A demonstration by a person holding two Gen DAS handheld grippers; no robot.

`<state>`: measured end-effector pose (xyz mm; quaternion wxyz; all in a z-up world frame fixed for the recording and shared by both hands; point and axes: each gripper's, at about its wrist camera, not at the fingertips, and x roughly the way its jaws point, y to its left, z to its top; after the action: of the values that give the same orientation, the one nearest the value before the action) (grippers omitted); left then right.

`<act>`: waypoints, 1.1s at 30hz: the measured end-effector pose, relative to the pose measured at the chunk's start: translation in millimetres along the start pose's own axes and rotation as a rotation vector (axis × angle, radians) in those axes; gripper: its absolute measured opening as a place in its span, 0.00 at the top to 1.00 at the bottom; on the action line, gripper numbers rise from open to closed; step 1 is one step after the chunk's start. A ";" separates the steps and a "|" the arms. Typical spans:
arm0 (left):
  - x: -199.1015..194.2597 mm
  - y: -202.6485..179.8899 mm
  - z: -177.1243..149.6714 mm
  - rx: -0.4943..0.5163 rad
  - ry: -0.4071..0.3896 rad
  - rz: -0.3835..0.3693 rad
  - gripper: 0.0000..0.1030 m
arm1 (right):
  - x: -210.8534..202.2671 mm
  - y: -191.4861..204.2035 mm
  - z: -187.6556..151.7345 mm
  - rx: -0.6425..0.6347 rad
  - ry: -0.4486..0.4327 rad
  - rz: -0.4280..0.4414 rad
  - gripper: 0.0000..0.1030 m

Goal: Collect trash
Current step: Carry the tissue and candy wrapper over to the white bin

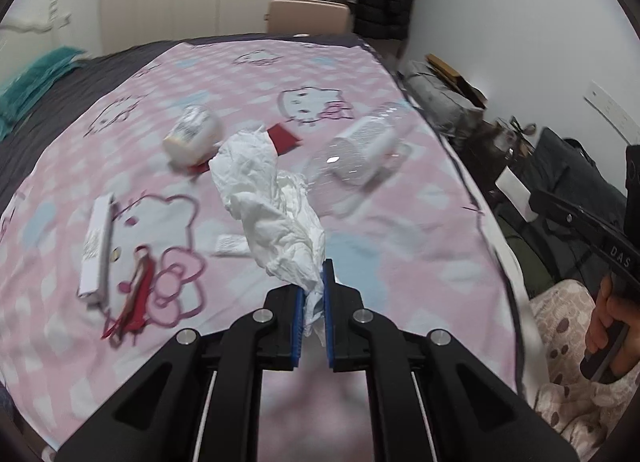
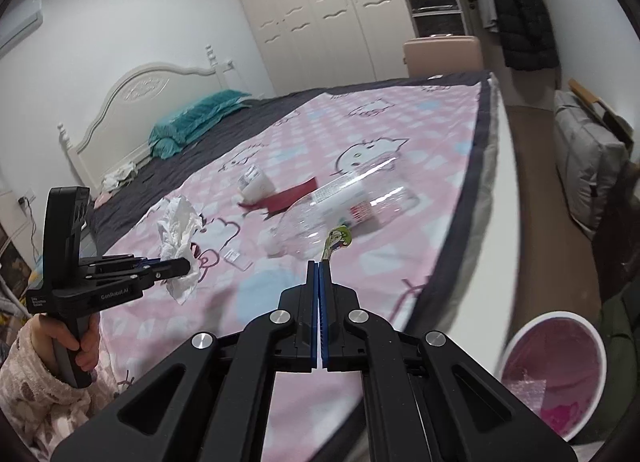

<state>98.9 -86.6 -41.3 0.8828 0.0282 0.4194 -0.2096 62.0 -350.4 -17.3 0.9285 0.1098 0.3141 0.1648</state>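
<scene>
My left gripper (image 1: 312, 282) is shut on a crumpled white tissue (image 1: 272, 197) and holds it above the pink bedspread (image 1: 400, 262); it also shows in the right wrist view (image 2: 182, 262) with the tissue (image 2: 178, 229). My right gripper (image 2: 319, 264) is shut on a small green printed wrapper (image 2: 338, 240). A clear plastic bottle (image 1: 360, 149) (image 2: 340, 205) lies on the bed. A white cup (image 1: 192, 133) (image 2: 256, 183) lies on a red packet (image 1: 282, 137) (image 2: 290, 195). A white box (image 1: 94, 246) and a red wrapper (image 1: 134, 302) lie at the left. A small white paper (image 1: 230, 245) (image 2: 234, 257) lies flat.
A white bin with a pink liner (image 2: 554, 374) stands on the floor by the bed's right edge, with pink scraps inside. Grey bags (image 2: 588, 165) and boxes line the right wall. A teal pillow (image 2: 200, 117) lies at the headboard. A wardrobe stands at the far wall.
</scene>
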 end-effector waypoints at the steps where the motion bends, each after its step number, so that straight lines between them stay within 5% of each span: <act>1: 2.0 -9.7 3.9 0.019 0.005 -0.010 0.92 | -9.0 -8.7 0.0 0.014 -0.012 -0.008 1.00; 20: 58.8 -202.8 69.6 0.389 0.056 -0.193 0.92 | -129.8 -148.8 -9.0 0.114 -0.074 -0.220 1.00; 33: 119.5 -297.9 75.4 0.560 0.176 -0.268 0.92 | -155.6 -225.5 -33.4 0.219 -0.054 -0.270 1.00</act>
<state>103.5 -416.3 -44.9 0.7656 0.2328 0.4200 -0.4282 -21.8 -613.2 -27.5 0.9329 0.1713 0.3169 0.0003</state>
